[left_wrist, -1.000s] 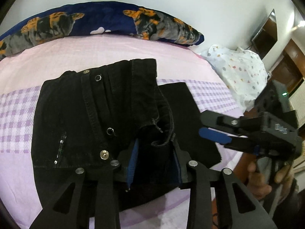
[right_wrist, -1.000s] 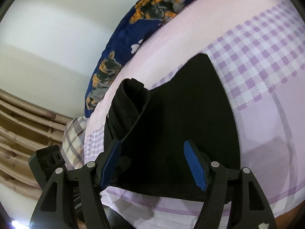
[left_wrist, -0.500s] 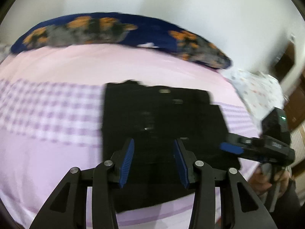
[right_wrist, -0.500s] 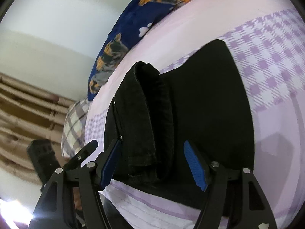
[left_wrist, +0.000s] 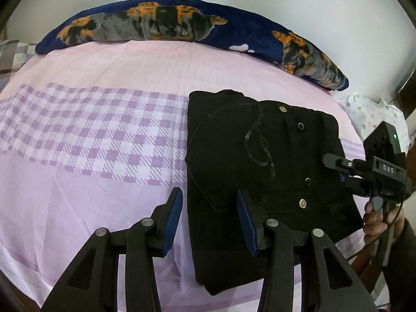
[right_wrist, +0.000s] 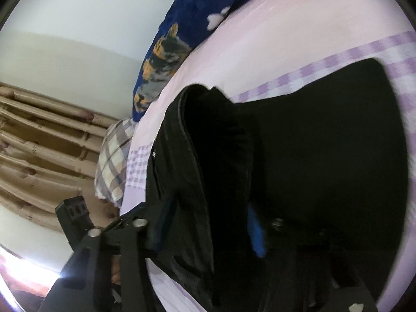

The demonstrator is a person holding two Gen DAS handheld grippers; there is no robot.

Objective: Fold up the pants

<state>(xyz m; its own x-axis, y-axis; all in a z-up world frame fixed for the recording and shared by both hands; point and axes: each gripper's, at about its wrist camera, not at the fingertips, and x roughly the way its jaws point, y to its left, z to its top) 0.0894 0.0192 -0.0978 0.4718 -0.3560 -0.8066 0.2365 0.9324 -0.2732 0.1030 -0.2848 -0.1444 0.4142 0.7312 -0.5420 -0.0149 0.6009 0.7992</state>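
Observation:
Black pants (left_wrist: 262, 171) lie folded into a compact stack on the pink and purple bed sheet (left_wrist: 91, 130); a back pocket with stitching faces up. My left gripper (left_wrist: 209, 219) is open and empty, its jaws straddling the stack's near left edge. My right gripper (left_wrist: 345, 174) shows at the stack's right edge in the left wrist view. In the right wrist view the pants (right_wrist: 325, 143) fill the frame, and the right gripper (right_wrist: 208, 223) has the thick folded edge between its blue pads; how tightly the jaws close is hidden by the cloth.
A long navy pillow with cat prints (left_wrist: 182, 26) lies along the far side of the bed. A checked pillow (right_wrist: 114, 161) and a beige curtain (right_wrist: 39, 143) are at the left. A white dotted cloth (left_wrist: 374, 114) lies at the far right.
My left gripper let go of the waistband, pulled back and moved left. The pants settled flat. My right gripper moved in onto the folded edge.

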